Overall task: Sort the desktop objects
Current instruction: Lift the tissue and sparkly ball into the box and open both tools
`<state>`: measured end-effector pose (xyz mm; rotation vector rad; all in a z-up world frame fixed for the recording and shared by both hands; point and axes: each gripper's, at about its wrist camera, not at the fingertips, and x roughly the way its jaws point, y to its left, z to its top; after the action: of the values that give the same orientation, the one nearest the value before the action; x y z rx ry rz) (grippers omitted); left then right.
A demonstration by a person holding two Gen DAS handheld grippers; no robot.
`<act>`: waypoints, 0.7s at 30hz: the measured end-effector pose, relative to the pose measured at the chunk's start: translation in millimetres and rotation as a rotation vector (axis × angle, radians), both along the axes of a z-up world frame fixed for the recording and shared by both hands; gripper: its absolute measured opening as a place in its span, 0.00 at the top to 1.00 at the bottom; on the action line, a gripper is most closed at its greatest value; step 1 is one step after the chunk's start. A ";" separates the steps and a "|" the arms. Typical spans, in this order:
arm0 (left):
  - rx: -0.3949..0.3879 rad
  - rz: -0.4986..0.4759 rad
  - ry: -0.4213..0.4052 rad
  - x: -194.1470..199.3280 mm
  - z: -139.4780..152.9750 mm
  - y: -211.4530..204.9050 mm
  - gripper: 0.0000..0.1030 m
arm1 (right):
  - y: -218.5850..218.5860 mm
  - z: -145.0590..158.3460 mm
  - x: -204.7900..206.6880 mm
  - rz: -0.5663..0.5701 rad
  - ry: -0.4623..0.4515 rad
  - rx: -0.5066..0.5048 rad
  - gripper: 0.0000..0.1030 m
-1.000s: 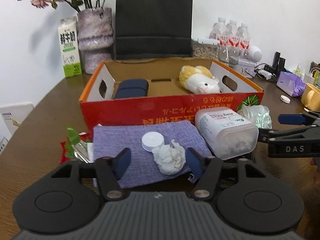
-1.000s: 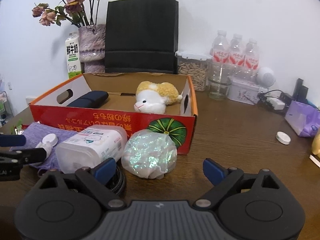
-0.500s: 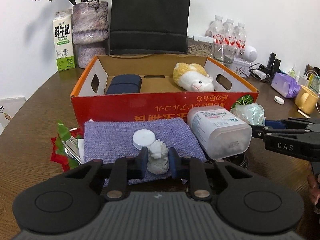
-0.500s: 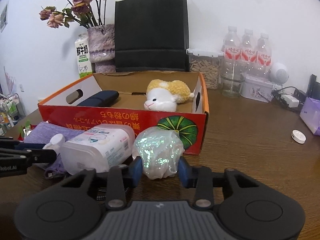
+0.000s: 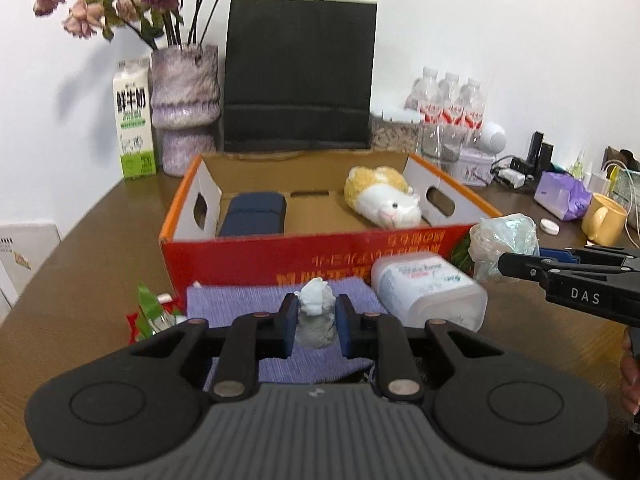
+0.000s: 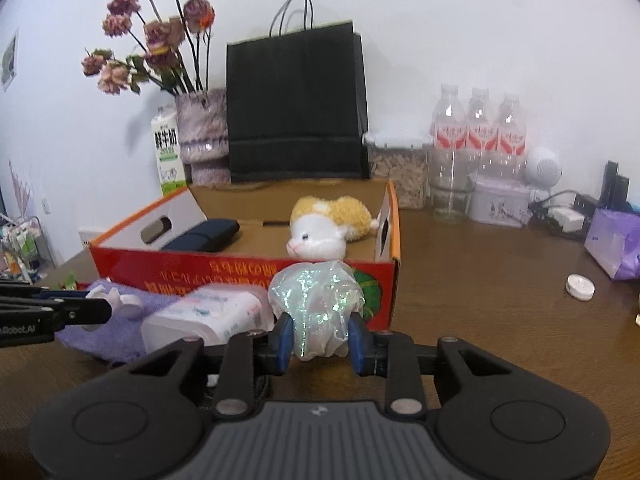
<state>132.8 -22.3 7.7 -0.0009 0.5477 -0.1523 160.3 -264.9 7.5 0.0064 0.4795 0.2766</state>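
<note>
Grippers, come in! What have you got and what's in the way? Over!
Left gripper shut on crumpled tissue. Right gripper closing on shiny wrapper ball. Red box ahead, front wall to clear. Over.

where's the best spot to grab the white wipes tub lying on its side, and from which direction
Grip the wipes tub across its short width, mid-body, coming from above. It lies on its side on the table, long axis slanting away from the red cardboard box just behind it, so its long flat sides are the ones a gripper can probably span. The purple cloth crowds its left, and both grippers are already full.
</note>
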 end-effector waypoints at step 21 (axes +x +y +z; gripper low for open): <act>-0.029 0.008 -0.192 61.8 45.4 -13.8 0.80 | 23.4 48.9 47.0 0.024 -0.154 -0.024 0.74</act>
<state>194.6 -36.1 53.1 -0.0167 0.3534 -0.1503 207.4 -241.5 56.5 -0.0438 0.3297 0.2924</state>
